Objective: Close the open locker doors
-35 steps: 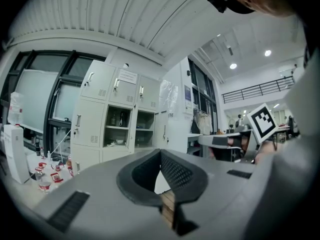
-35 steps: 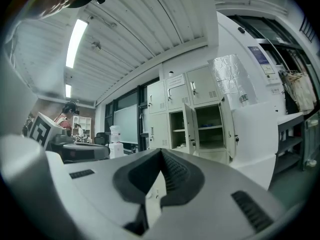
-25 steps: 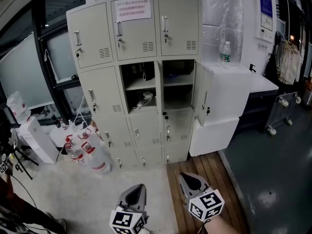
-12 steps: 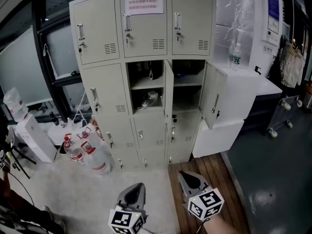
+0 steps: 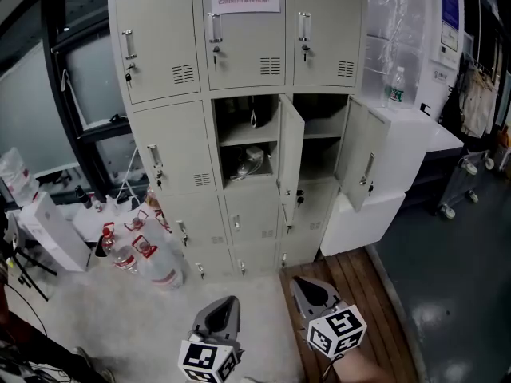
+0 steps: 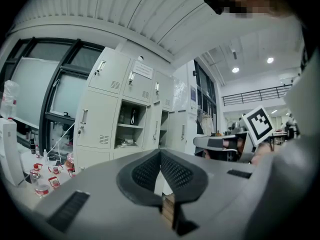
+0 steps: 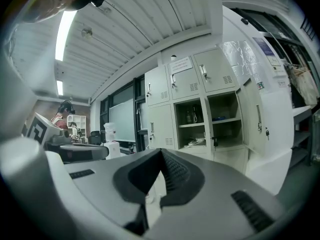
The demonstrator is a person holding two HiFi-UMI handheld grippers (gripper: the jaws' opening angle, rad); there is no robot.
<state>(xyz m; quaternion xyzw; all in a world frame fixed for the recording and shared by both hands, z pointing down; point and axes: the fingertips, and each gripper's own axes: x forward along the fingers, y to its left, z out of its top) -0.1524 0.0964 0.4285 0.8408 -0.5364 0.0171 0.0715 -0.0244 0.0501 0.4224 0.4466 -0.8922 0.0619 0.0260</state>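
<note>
Approach stage, I judge: left gripper (image 5: 226, 309) and right gripper (image 5: 307, 292), both closed and empty, sit well short of the locker (image 5: 164, 146). Next, push the middle door (image 5: 290, 146) and right door (image 5: 363, 164) (second row, both ajar) flush.

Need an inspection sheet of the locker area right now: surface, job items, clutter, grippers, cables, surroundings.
Surface: pale floor before the lockers; wood decking at right.
Job's things: lockers; in the second row the middle door and right door stand open; the other doors look closed.
Clutter: water bottles and a white box on the floor at left; loose items in the open middle compartment.
Grippers: left gripper and right gripper both shut, empty, short of the lockers.
Cables: dark leads at far left; white cord beside the lockers.
Surroundings: white cabinet with a bottle on it; wheeled cart.
</note>
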